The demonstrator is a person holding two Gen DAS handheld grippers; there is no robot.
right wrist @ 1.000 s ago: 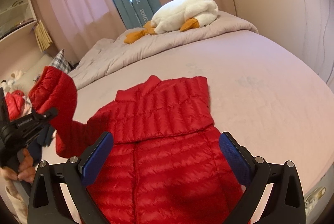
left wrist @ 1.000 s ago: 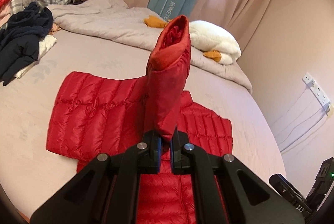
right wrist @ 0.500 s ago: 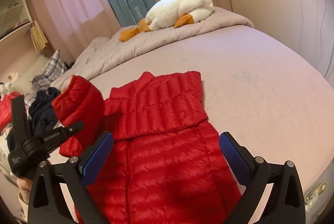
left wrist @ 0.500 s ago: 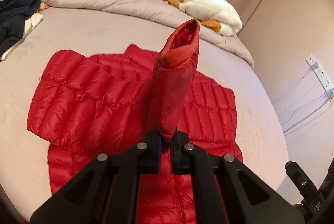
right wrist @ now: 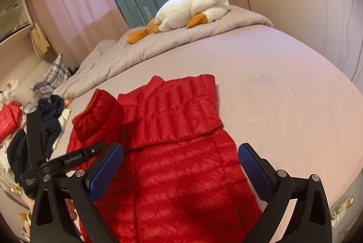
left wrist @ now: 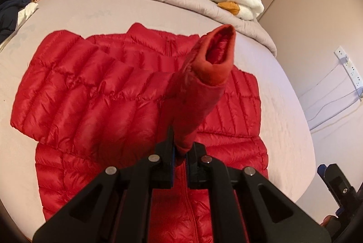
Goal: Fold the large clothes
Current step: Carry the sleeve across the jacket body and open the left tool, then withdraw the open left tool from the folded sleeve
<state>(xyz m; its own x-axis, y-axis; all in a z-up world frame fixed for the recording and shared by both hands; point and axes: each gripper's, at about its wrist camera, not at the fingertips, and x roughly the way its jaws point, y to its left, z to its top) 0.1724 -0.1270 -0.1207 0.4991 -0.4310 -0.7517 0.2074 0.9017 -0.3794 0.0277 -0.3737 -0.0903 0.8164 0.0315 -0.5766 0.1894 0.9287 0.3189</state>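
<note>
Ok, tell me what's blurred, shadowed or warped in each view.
Left wrist view: strong fisheye curves the bed edge; the lifted red sleeve cuff is slightly soft; a shadow sits on the red quilted puffer jacket beneath it. Right wrist view: the left gripper is motion-blurred; window backlight glows.

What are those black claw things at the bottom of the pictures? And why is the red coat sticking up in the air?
The black claws are grippers, like big tongs. A person holds one in each hand, and each has a small camera that looks along its two fingers, so you get one picture per hand.

In the left-hand picture, the left gripper is shut on a sleeve of the red jacket. It lifts that sleeve up, so you look straight into the open cuff.

In the right-hand picture, the right gripper is open above the jacket and holds nothing. Its blue pads are wide apart.

The jacket lies spread on a bed. Farther back are a crumpled blanket and a white toy goose.
</note>
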